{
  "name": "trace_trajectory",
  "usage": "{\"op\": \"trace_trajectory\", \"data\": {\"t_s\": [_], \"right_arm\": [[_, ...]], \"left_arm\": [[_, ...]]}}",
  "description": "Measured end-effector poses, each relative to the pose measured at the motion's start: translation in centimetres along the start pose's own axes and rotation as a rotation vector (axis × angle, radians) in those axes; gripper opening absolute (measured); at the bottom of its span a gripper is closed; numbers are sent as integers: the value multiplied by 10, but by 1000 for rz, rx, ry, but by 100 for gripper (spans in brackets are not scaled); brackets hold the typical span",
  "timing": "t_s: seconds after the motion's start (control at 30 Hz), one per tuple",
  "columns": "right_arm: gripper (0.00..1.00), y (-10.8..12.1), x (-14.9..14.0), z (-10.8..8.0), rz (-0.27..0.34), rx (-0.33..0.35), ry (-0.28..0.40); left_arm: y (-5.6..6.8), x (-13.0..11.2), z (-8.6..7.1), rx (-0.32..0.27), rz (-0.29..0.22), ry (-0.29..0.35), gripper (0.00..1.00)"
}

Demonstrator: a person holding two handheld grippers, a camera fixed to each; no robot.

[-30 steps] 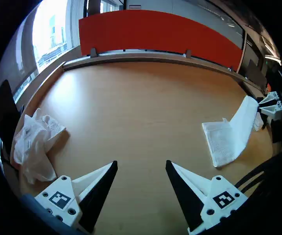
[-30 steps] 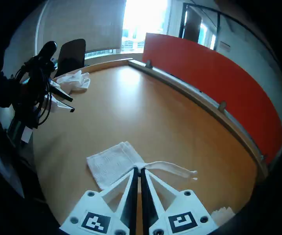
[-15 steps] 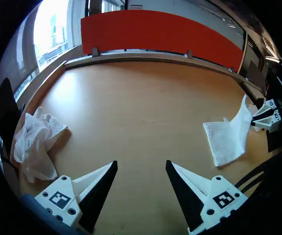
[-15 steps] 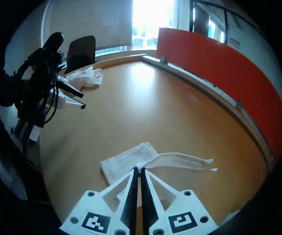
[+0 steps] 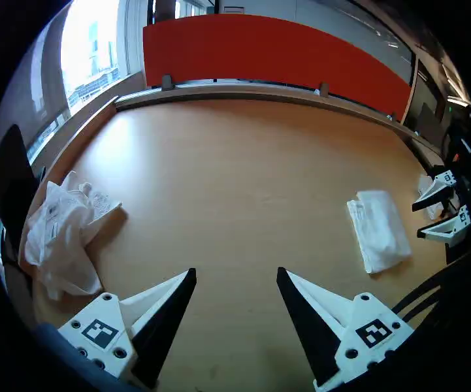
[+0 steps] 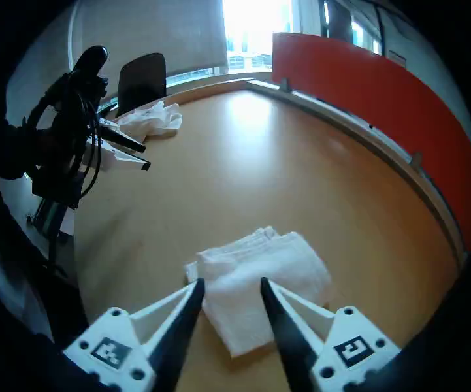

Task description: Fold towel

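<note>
Towel [image 6: 261,281] lies folded on the tabletop [image 5: 235,170], long axis running roughly toward the red divider [image 5: 268,46], right gripper [image 6: 230,282] fingers parted at its edge, left gripper [image 5: 236,270] fingers spread, both empty.

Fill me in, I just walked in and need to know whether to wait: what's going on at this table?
A person with a two-finger gripper in each hand is folding towels on a wooden table. The right gripper is open around the near end of a folded white towel lying flat. The left gripper is open too, over bare wood, holding nothing. A crumpled pile of white cloth sits near the table's edge, not yet folded.
</note>
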State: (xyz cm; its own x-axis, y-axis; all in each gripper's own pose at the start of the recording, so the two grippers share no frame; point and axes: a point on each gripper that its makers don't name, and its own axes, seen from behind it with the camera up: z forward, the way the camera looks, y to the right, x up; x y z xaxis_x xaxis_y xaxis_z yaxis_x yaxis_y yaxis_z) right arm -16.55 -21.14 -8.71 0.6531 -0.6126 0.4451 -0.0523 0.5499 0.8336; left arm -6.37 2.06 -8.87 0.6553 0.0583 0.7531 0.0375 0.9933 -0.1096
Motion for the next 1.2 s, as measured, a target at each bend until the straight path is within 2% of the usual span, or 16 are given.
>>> {"op": "trace_trajectory", "data": {"t_s": [0.07, 0.5, 1.2], "right_arm": [[82, 1, -1, -1, 11, 2, 0], [82, 7, -21, -5, 43, -31, -20], [82, 12, -96, -1, 78, -68, -129]], "left_arm": [[0, 1, 0, 0, 1, 1, 92], [3, 6, 1, -6, 6, 8, 91], [6, 4, 2, -6, 6, 8, 91]]}}
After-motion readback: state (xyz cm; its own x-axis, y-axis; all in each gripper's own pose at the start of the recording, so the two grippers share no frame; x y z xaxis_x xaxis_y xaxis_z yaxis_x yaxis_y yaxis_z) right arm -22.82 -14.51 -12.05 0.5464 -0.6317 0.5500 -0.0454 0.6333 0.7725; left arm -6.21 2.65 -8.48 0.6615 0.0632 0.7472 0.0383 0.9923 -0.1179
